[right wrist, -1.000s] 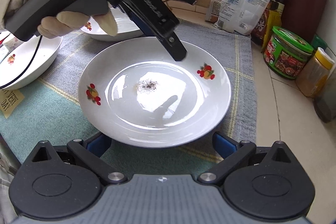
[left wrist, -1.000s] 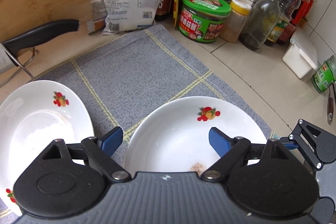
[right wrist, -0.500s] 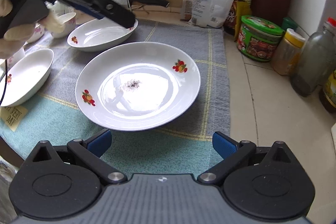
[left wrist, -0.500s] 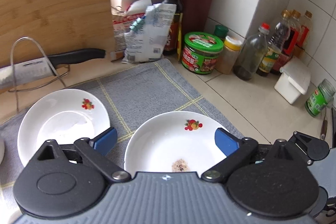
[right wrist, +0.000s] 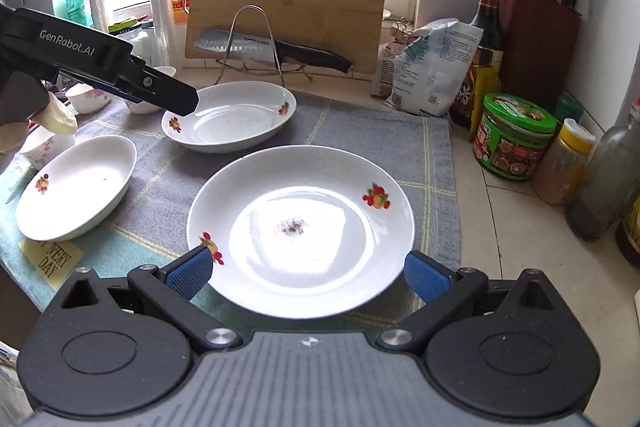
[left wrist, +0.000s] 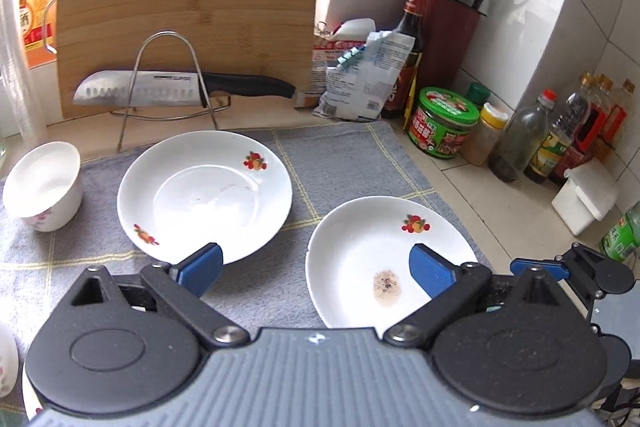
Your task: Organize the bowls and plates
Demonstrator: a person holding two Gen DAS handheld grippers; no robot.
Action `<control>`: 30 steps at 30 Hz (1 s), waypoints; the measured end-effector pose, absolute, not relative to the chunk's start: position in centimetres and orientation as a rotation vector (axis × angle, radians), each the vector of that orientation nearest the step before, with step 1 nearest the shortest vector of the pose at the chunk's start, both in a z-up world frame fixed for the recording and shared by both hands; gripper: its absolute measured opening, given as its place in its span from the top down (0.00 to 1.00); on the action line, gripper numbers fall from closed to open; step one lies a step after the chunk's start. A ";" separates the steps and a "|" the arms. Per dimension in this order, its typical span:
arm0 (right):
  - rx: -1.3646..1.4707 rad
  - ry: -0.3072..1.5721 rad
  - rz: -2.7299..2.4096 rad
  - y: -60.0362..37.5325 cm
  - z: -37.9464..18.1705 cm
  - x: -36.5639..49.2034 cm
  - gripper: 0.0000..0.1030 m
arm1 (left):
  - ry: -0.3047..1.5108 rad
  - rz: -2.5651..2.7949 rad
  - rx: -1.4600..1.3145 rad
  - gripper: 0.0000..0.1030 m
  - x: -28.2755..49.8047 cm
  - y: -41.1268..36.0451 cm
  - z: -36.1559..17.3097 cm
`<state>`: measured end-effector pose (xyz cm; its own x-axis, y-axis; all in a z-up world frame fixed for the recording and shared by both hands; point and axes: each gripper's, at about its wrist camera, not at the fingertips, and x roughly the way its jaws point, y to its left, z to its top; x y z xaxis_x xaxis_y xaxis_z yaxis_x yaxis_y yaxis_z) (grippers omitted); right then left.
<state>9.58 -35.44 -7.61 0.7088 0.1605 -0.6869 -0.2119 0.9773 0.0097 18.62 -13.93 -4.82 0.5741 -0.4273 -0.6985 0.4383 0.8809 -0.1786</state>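
Note:
A white plate (right wrist: 300, 227) with fruit prints and a dark speck lies on the grey cloth (right wrist: 360, 131), just under my open right gripper (right wrist: 308, 275); its pads do not touch the plate. A second plate (right wrist: 230, 115) sits behind it, and an oval dish (right wrist: 76, 187) lies to the left. My left gripper (right wrist: 176, 99) hovers over the far left. In the left wrist view the left gripper (left wrist: 316, 267) is open and empty above the cloth, between the second plate (left wrist: 204, 195) and the speckled plate (left wrist: 388, 259). A small bowl (left wrist: 42, 187) stands at the left.
A knife on a wire rack (left wrist: 168, 87) and a cutting board (left wrist: 188, 11) stand behind the cloth. Packets (left wrist: 360, 75), a green-lidded jar (left wrist: 444, 123), bottles (left wrist: 520, 143) and a knife block (left wrist: 452, 23) line the tiled wall. More small bowls (right wrist: 88, 95) sit far left.
My left gripper has lifted and drawn back to the left, off the speckled plate, with its jaws a little wider. The right gripper has risen slightly. The plates have not moved.

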 end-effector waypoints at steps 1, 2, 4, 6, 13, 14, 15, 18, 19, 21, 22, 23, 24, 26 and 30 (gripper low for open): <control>-0.071 0.750 0.213 -35.1 -7.5 9.7 0.00 | 0.815 -0.499 0.008 0.04 18.7 -13.5 -4.8; -0.072 0.750 0.218 -34.6 -7.4 10.0 0.00 | 0.815 -0.494 0.006 0.04 18.8 -12.9 -4.8; -0.086 0.749 0.202 -33.4 -7.3 10.7 0.00 | 0.808 -0.492 0.016 0.04 18.9 -11.9 -4.9; -0.097 0.753 0.194 -32.0 -7.3 11.4 0.00 | 0.799 -0.488 0.047 0.04 19.2 -10.7 -4.9; -0.135 0.778 0.140 -26.7 -7.0 14.0 0.00 | 0.826 -0.505 0.103 0.04 21.7 -6.3 -5.2; -0.141 0.779 0.130 -26.1 -6.9 14.4 0.00 | 0.833 -0.509 0.098 0.04 22.1 -5.7 -5.4; -0.145 0.780 0.131 -25.6 -6.8 14.7 0.00 | 0.836 -0.513 0.093 0.04 22.4 -5.3 -5.5; -0.177 0.787 0.134 -24.7 -6.8 15.8 0.00 | 0.859 -0.512 0.092 0.04 23.5 -4.6 -6.1; -0.195 0.790 0.145 -24.5 -6.8 16.2 0.00 | 0.864 -0.512 0.101 0.04 23.9 -4.4 -6.2; -0.216 0.788 0.174 -24.3 -6.7 16.9 0.00 | 0.869 -0.514 0.116 0.04 24.3 -4.3 -6.3; -0.223 0.788 0.197 -24.3 -6.8 17.4 0.00 | 0.870 -0.514 0.127 0.04 24.4 -4.4 -6.3; -0.230 0.785 0.214 -24.3 -6.9 17.9 0.00 | 0.873 -0.505 0.140 0.04 24.7 -4.5 -6.4; -0.234 0.785 0.229 -24.3 -7.0 18.3 0.00 | 0.883 -0.491 0.153 0.04 25.0 -4.7 -6.5; -0.241 0.795 0.261 -24.5 -7.3 19.4 0.00 | 0.914 -0.470 0.176 0.04 25.6 -5.1 -6.5; -0.246 0.804 0.313 -24.6 -7.8 21.2 0.00 | 0.939 -0.475 0.197 0.04 26.3 -5.9 -6.5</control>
